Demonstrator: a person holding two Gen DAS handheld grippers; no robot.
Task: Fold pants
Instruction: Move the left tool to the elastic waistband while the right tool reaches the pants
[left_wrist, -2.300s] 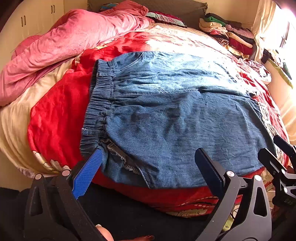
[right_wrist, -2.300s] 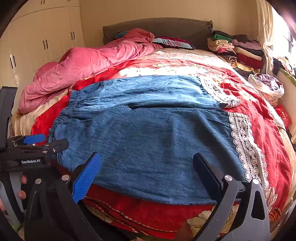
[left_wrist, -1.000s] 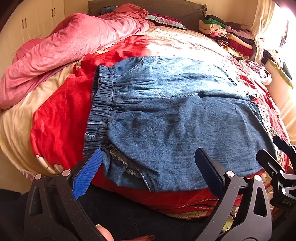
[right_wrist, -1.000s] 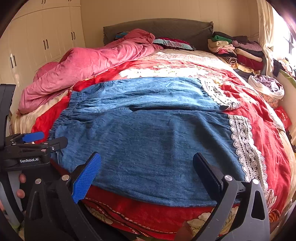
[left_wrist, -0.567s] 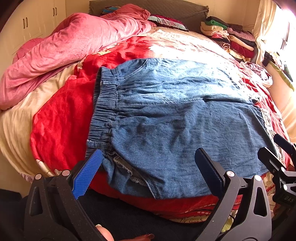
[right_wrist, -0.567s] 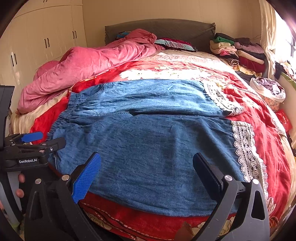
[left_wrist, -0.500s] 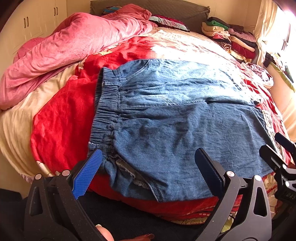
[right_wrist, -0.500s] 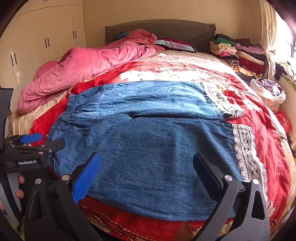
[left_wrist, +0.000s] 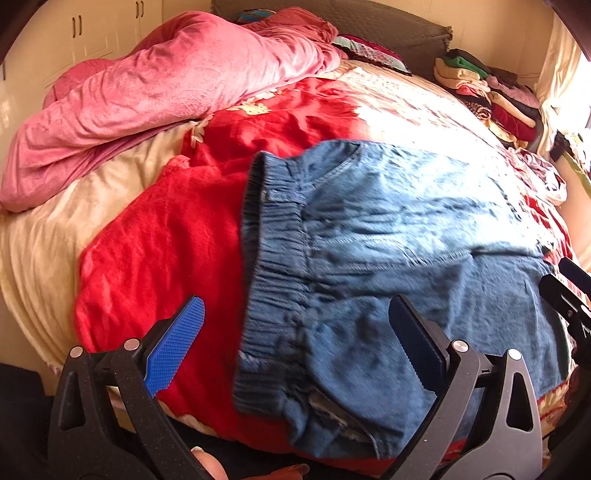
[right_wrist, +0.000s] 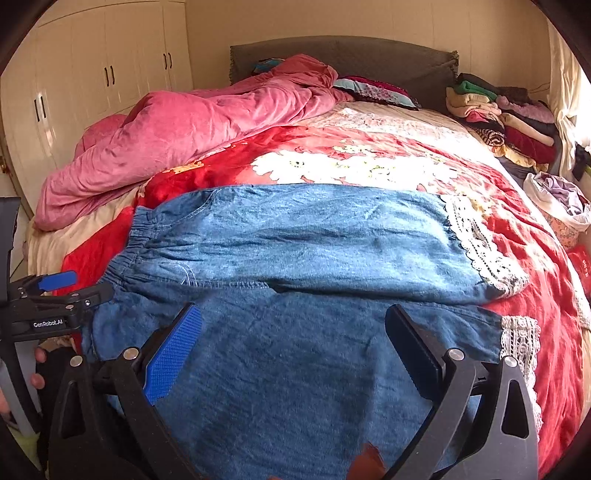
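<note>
Blue denim pants with elasticated waistband and white lace cuffs (right_wrist: 303, 258) laid flat across red floral bedspread (right_wrist: 369, 147) on bed, waistband (left_wrist: 273, 266) to the left, lace-trimmed cuffs (right_wrist: 476, 240) to the right, one leg lying far and one near. Near leg reaching close to near edge of bed. Left hand-held gripper (left_wrist: 295, 339) spread wide, black fingers with blue textured pad, positioned over near-left corner of waistband; contact with fabric cannot be told. Right hand-held gripper (right_wrist: 291, 339) likewise spread wide, over middle of near leg, nothing between jaws but cloth below. Left hand-held gripper also visible at left edge of right wrist view, beside waistband. Crumpled pink velvet quilt (right_wrist: 192, 122) heaped at far left of bed. Stack of folded garments in mixed colours (right_wrist: 498, 110) at far right, against dark grey padded headboard (right_wrist: 351, 55). Cream wardrobe doors with dark handles (right_wrist: 92, 74) at far left.
</note>
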